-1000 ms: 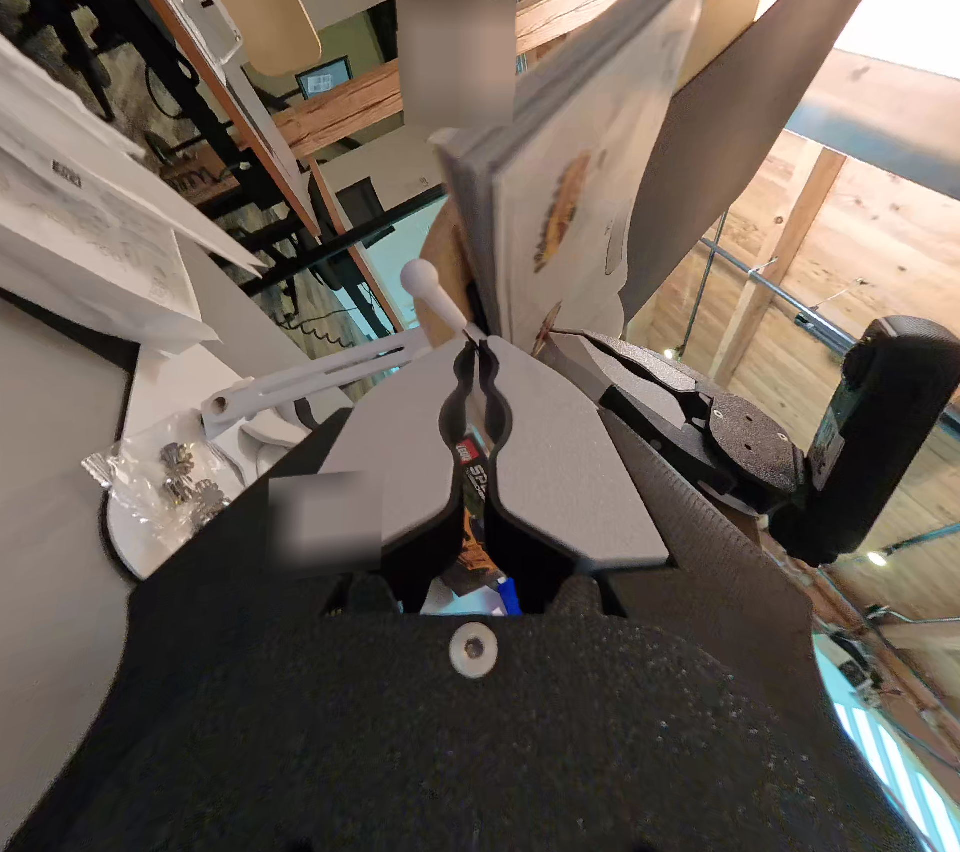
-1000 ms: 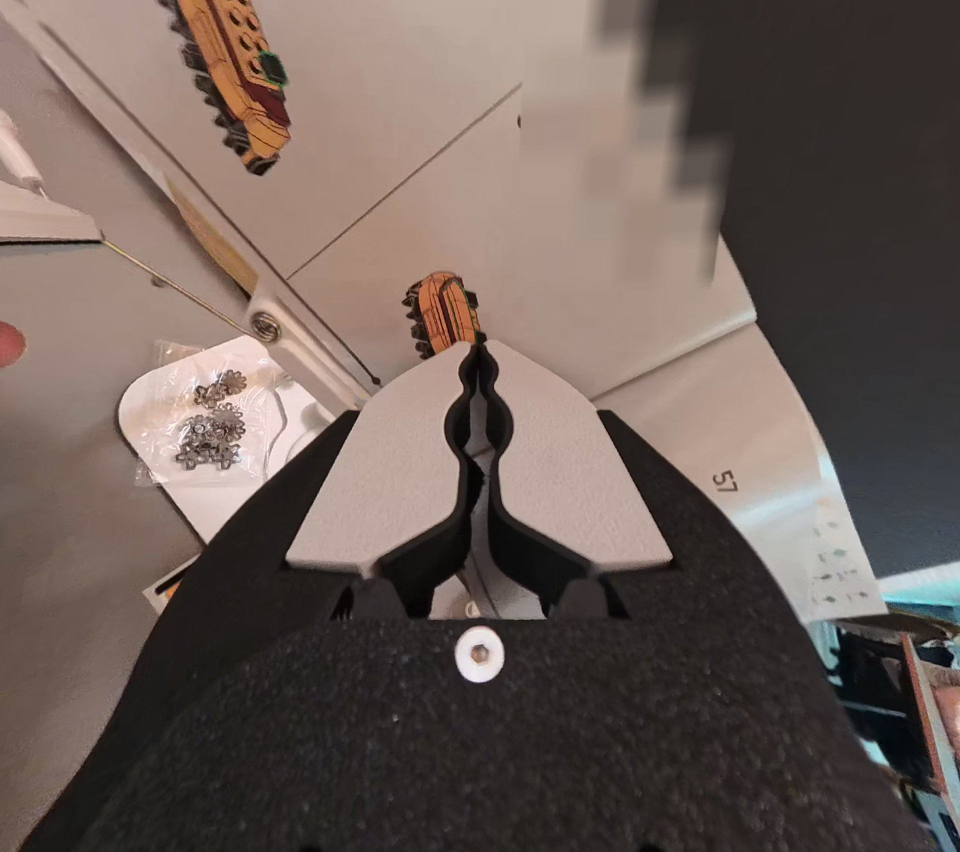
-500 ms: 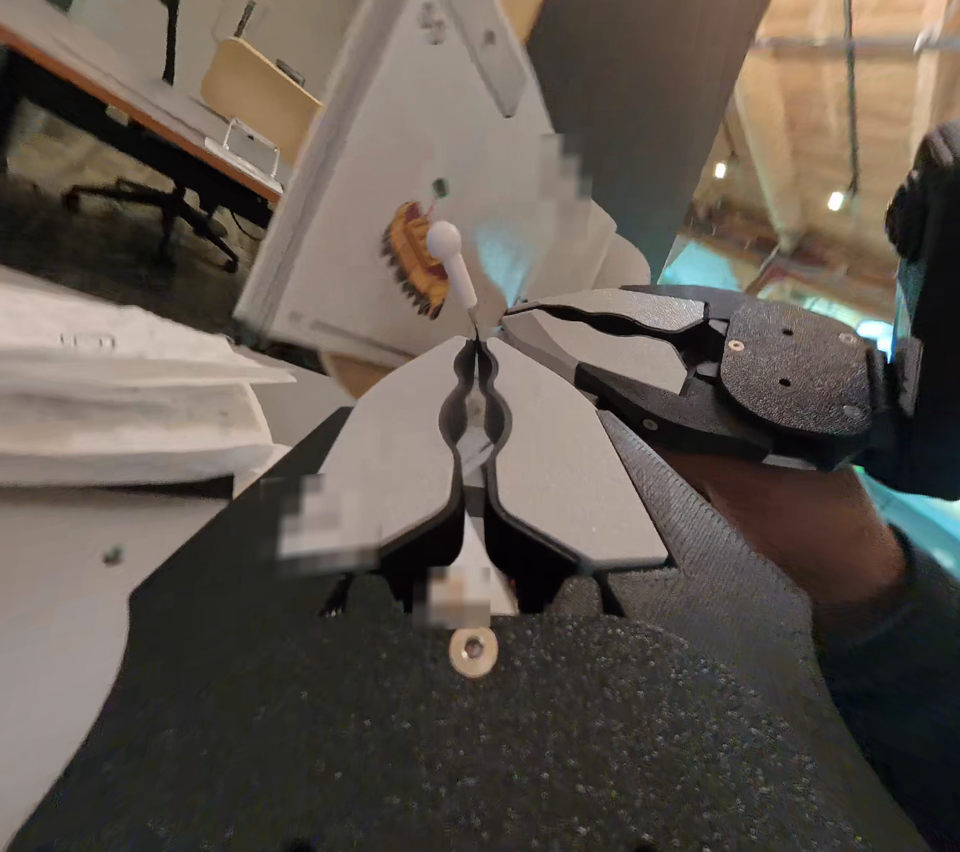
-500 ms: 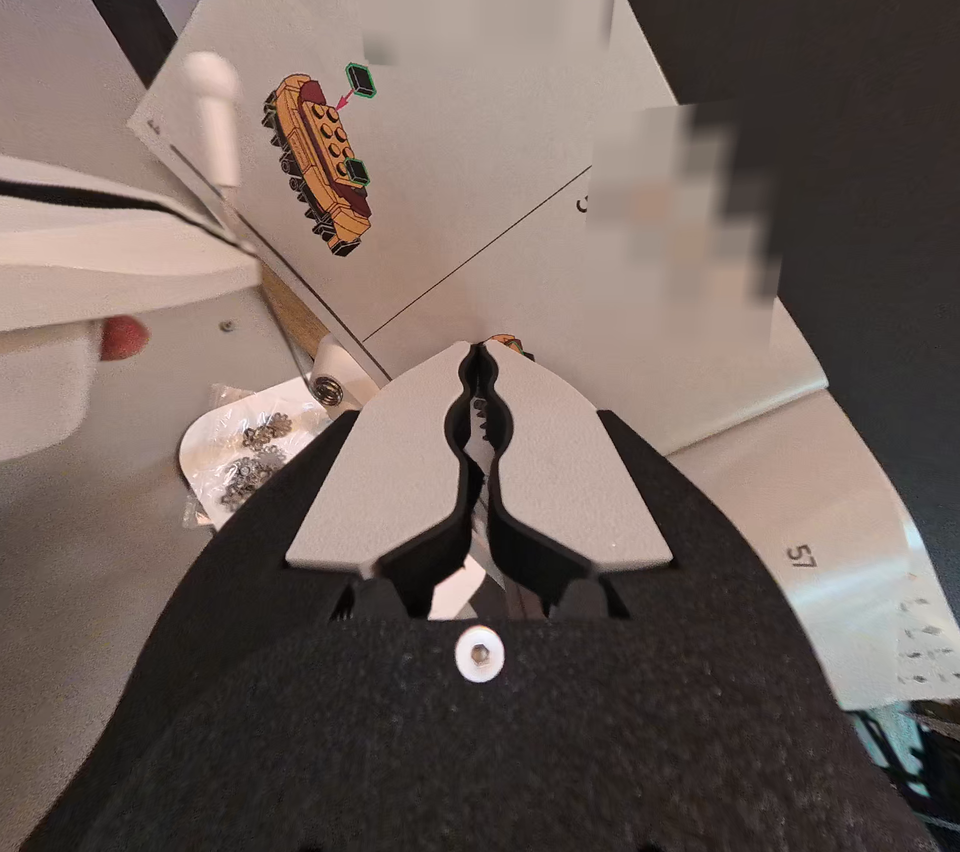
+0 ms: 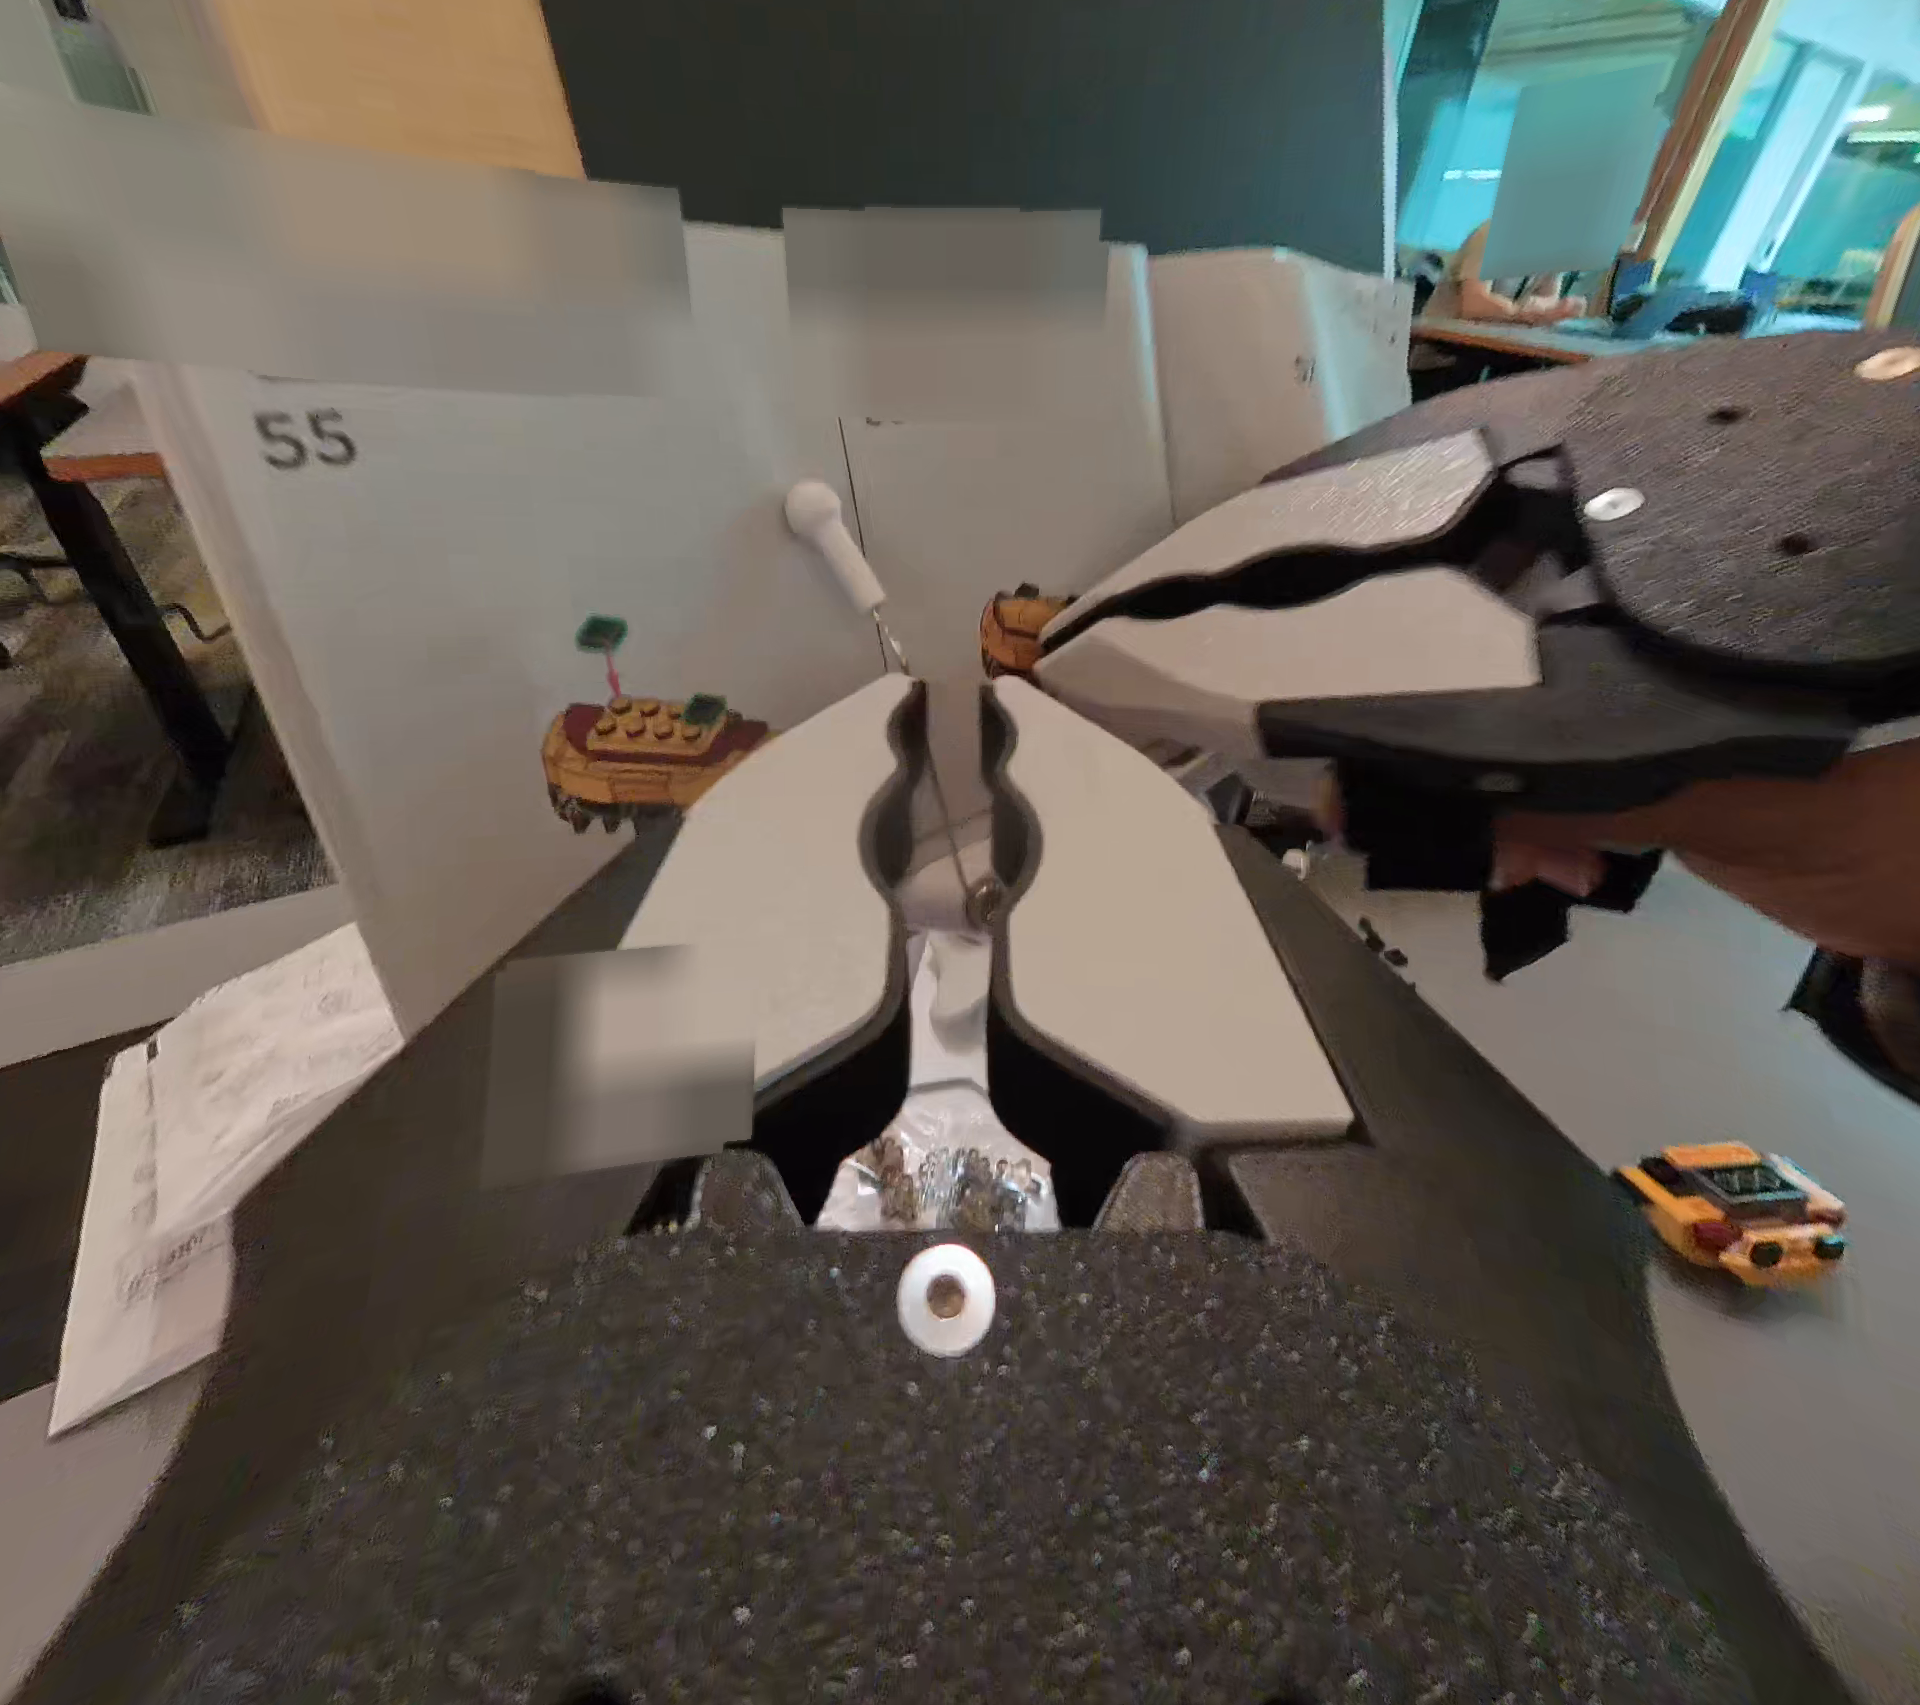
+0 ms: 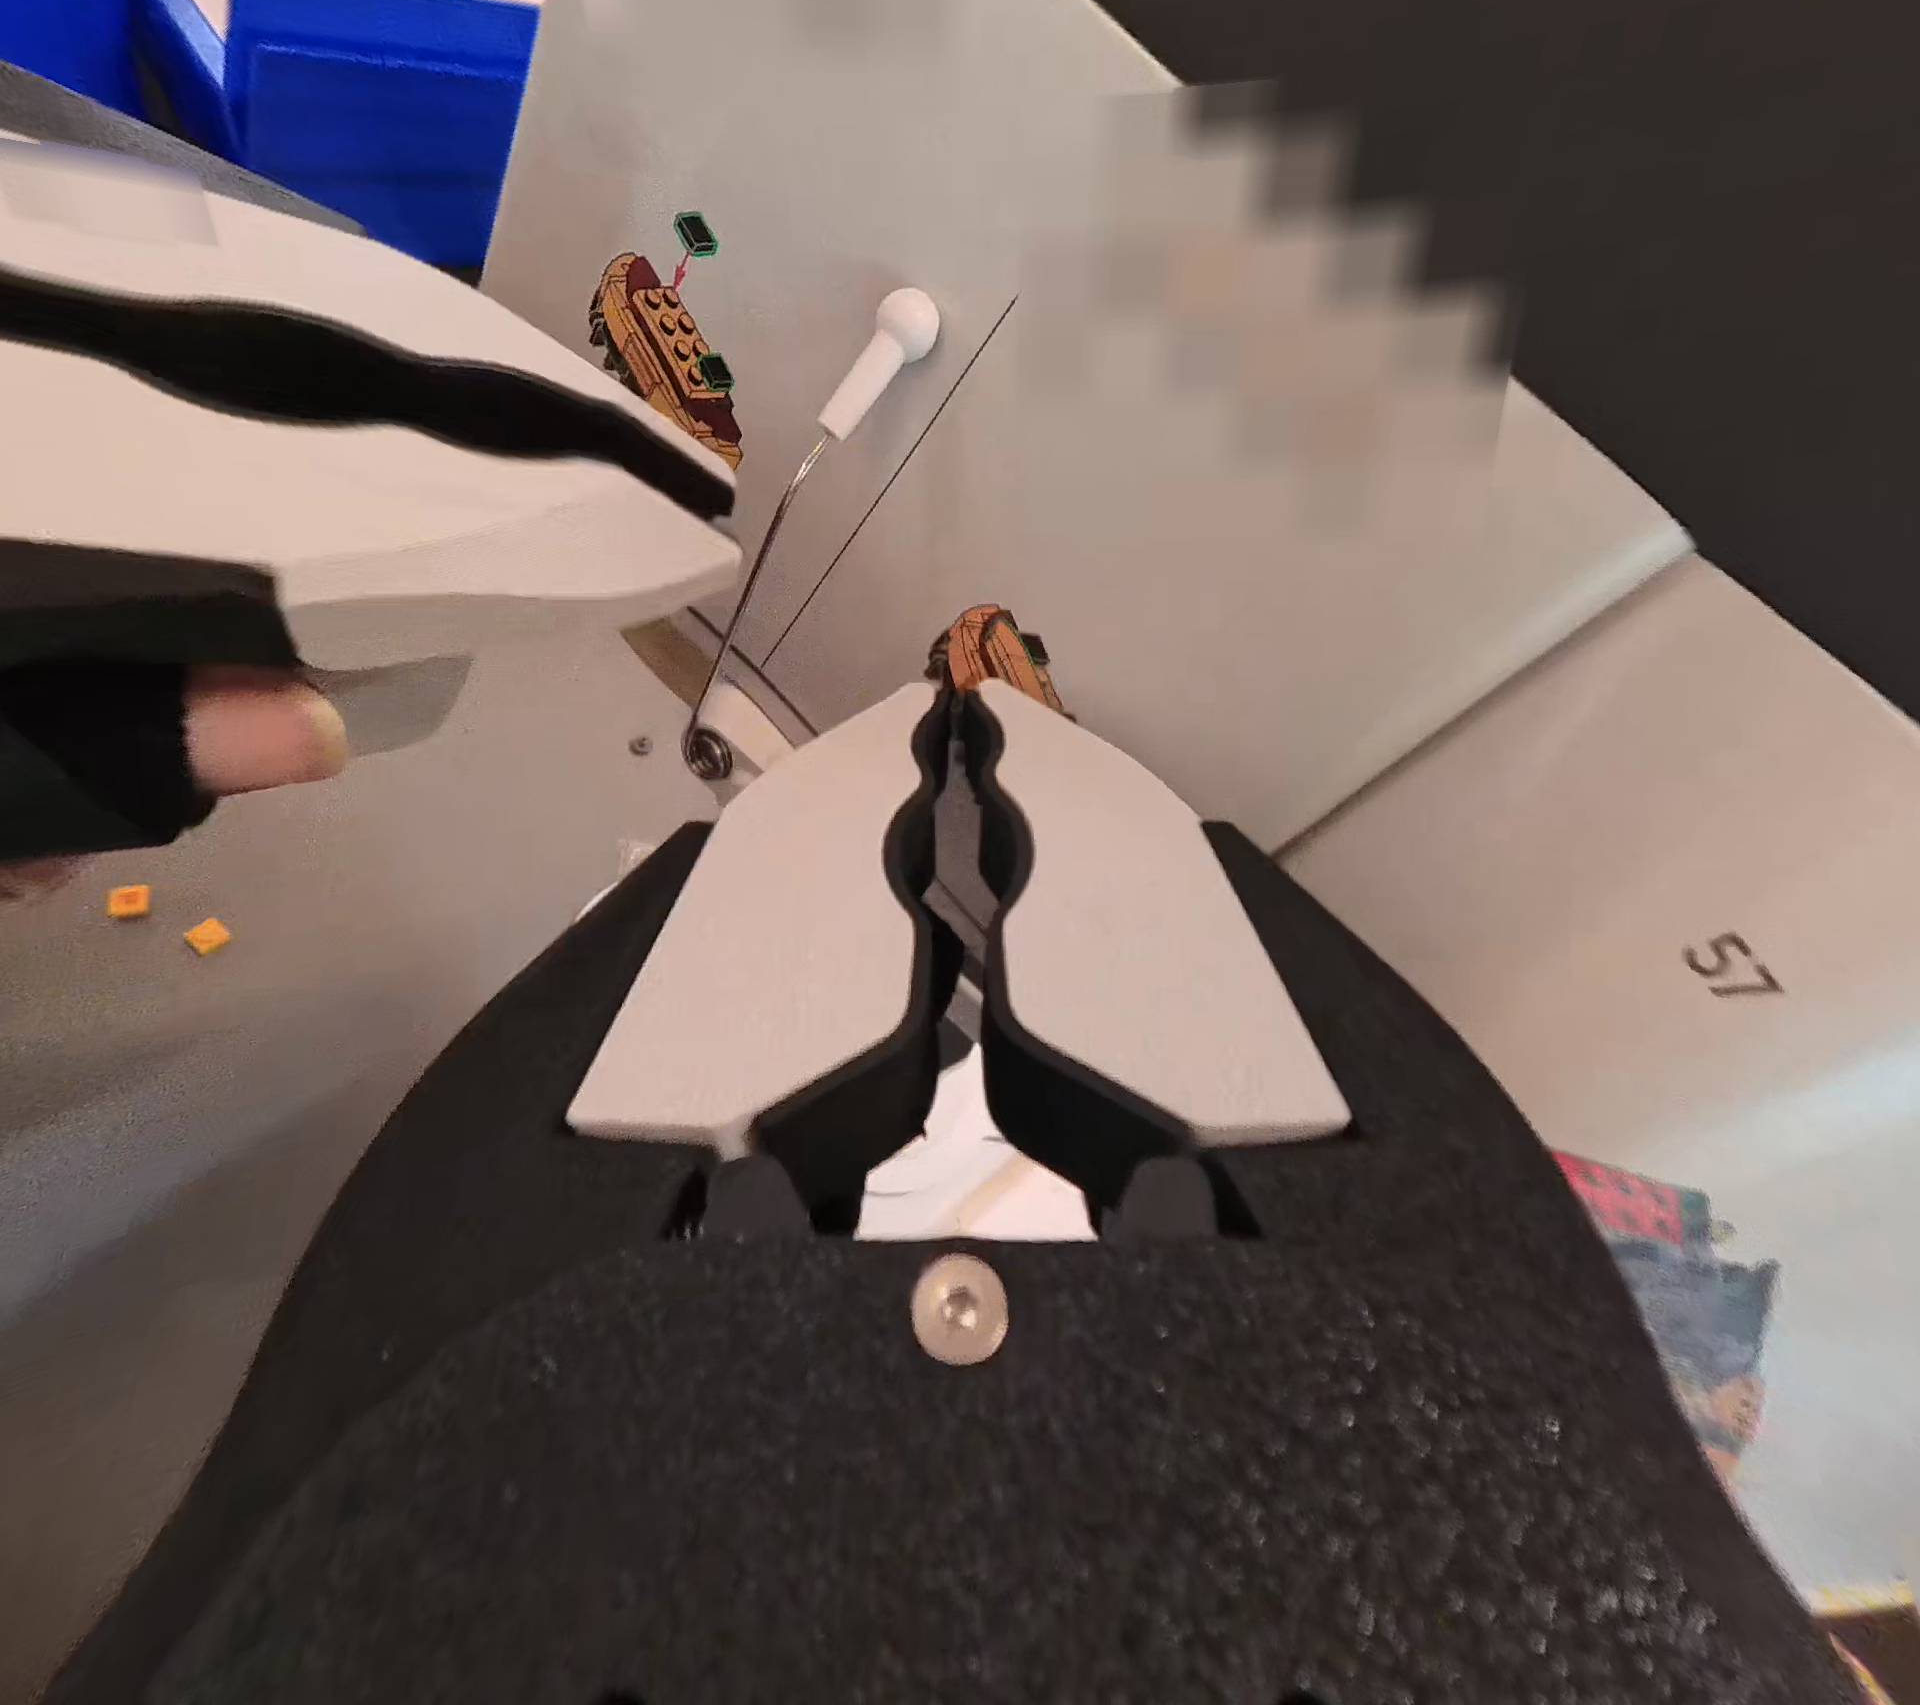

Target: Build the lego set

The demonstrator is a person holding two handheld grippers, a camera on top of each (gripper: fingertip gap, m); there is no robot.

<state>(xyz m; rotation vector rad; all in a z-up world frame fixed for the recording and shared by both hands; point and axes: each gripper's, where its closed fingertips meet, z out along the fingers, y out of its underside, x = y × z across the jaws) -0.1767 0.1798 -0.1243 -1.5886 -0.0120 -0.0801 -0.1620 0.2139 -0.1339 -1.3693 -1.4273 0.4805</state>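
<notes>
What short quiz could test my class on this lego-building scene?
1. True or false: the left tongs are shut tight.
2. What lies on the table to the right of the left tongs? A) an orange car B) a red cup C) a green ball
3. Fill in: in the right wrist view, ___ loose orange tiles lie on the table, left of the booklet.
Key: 1 false, a gap shows between the tips. 2 A. 3 two.
</notes>
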